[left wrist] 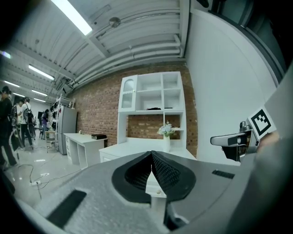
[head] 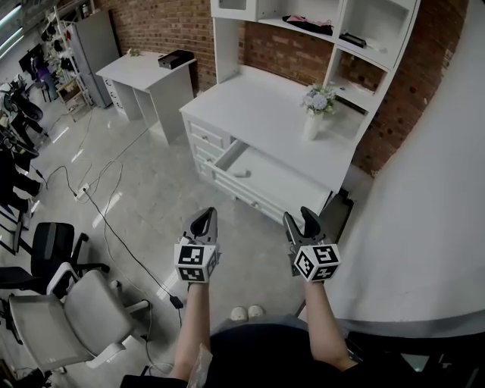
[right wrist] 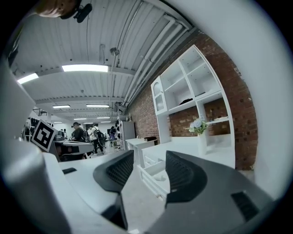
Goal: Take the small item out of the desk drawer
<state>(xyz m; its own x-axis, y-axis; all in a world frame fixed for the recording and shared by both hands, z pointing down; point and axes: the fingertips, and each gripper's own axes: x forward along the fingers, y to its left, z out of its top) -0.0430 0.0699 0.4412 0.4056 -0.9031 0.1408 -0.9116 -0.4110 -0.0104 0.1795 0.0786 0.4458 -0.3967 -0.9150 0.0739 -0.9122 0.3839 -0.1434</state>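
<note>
There are two grippers, the left gripper [head: 203, 221] and the right gripper [head: 299, 220], and two white desks, the big desk [head: 250, 106] and the small desk [head: 140, 72]. The big desk has one open drawer [head: 280, 186] holding one small item [head: 240, 173], and one vase [head: 313, 125] of flowers on top. The small desk bears one dark box [head: 176, 58], and two office chairs stand nearby, the grey chair [head: 61, 322] and the black chair [head: 53, 246].

a big open-plan workspace, part office, part test lab: a bare brick wall [head: 163, 23] behind a white counter [head: 258, 106] topped with shelves like home furniture, a second white counter [head: 144, 72] far left, office chairs [head: 61, 322] and loose cables [head: 80, 191] on a glossy floor [head: 151, 189], strip lights [right wrist: 84, 68] and exposed pipes [left wrist: 137, 48] overhead, people [right wrist: 94, 136] standing far off.
</note>
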